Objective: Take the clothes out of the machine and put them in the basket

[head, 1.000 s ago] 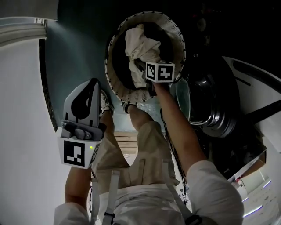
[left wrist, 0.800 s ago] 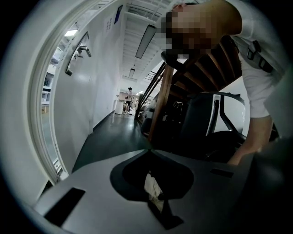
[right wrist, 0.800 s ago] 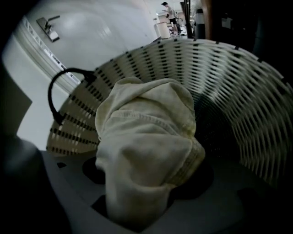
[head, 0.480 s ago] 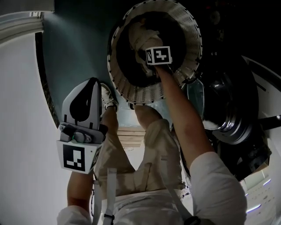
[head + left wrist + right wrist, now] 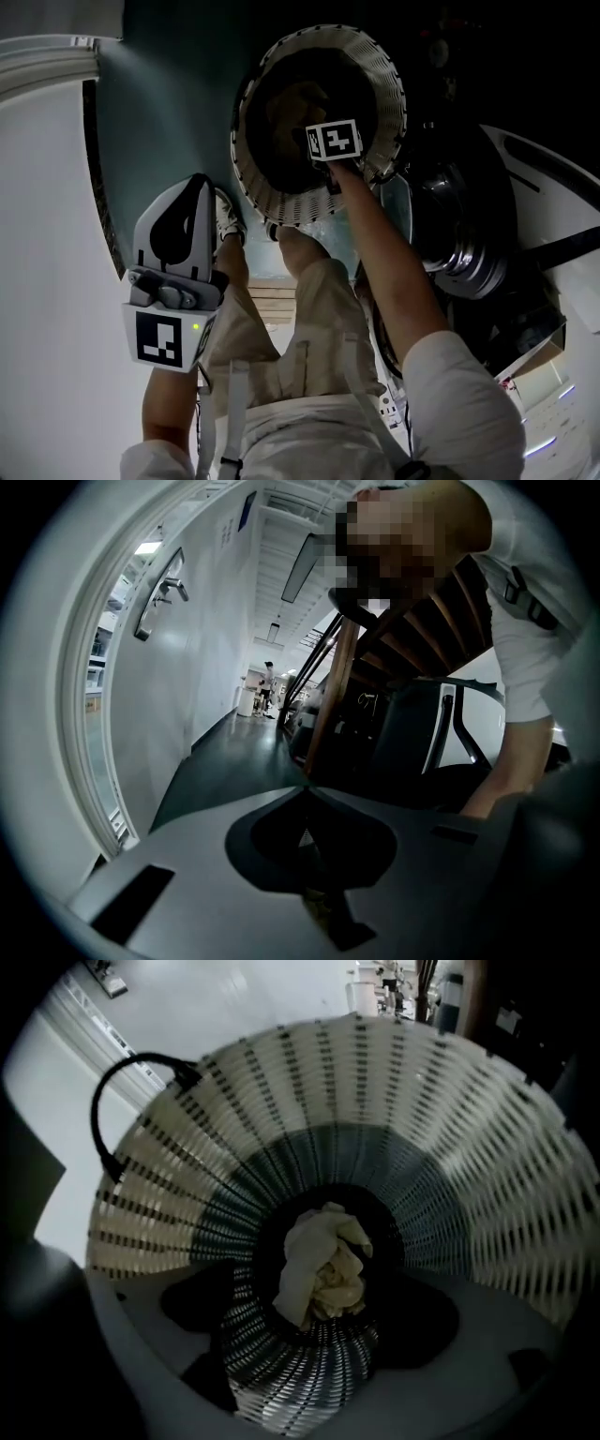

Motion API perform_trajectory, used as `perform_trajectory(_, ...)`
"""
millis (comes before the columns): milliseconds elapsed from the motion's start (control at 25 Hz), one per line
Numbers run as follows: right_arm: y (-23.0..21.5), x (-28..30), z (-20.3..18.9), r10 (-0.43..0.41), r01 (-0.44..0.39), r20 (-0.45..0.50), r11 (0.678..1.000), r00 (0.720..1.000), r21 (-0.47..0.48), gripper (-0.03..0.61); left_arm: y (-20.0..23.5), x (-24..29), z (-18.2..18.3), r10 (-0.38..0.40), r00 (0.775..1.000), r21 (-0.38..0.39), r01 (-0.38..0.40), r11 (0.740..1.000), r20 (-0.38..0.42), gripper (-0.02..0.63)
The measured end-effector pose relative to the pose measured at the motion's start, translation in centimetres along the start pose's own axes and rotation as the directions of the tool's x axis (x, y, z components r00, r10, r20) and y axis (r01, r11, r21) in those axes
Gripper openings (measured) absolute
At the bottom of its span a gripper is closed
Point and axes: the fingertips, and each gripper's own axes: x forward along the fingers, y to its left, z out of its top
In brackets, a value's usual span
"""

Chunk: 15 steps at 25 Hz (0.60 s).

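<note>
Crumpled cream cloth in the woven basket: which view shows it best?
Right gripper view: the crumpled cream cloth lies unobstructed inside the white woven basket. Head view shows it dimly; left gripper view, nothing.

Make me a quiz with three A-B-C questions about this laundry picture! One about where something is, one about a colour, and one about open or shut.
1. Where does the cloth lie? A in the basket B on a chair C on a shelf
2. What colour is the cloth? A red B cream C blue
3. How do the right gripper's fingers stand? A shut on the cloth B shut, nothing between C open
Answers: 1 A, it lies crumpled at the basket's bottom. 2 B, it looks pale cream against the dark weave. 3 C, the fingers have just been opening and stand apart above the cloth, clear of it.
</note>
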Motion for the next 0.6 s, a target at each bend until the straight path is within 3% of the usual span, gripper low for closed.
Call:
perform_trajectory(240, 2.9, -5.4, 1.0, 0.069, -0.068, 0.018, 0.997, 0.997, -0.043, 0.441, -1.5, -1.9, 4.4, -0.009, 1.000, 0.025, 0.008, 1.000, 0.020, 0.012)
perform_trajectory(280, 3.1, -6.7, 1.3, 0.076, -0.075, 0.033, 0.997, 0.997, -0.038, 0.401, -2.0, -2.2, 5.3, -0.014, 1.000, 0.030, 0.013, 0.999, 0.023, 0.012)
perform_trajectory(320, 3.0, -8.1, 1.7, 0.076, -0.075, 0.059, 0.997, 0.995, -0.027, 0.251, -2.4, -2.5, 6.2, -0.019, 1.000, 0.035, 0.018, 0.999, 0.025, 0.012)
perform_trajectory(360, 3.0, -9.6, 2.2, 0.079, -0.078, 0.091, 0.997, 0.993, -0.013, 0.188, -2.8, -2.8, 7.0, -0.024, 0.999, 0.039, 0.023, 0.999, 0.025, 0.012)
perform_trajectory(600, 4.0, -17.4, 4.2, 0.164, -0.177, 0.194, 0.983, 0.967, 0.052, 0.026, -5.0, -4.6, 12.2, -0.051, 0.997, 0.056, 0.048, 0.997, 0.050, 0.012)
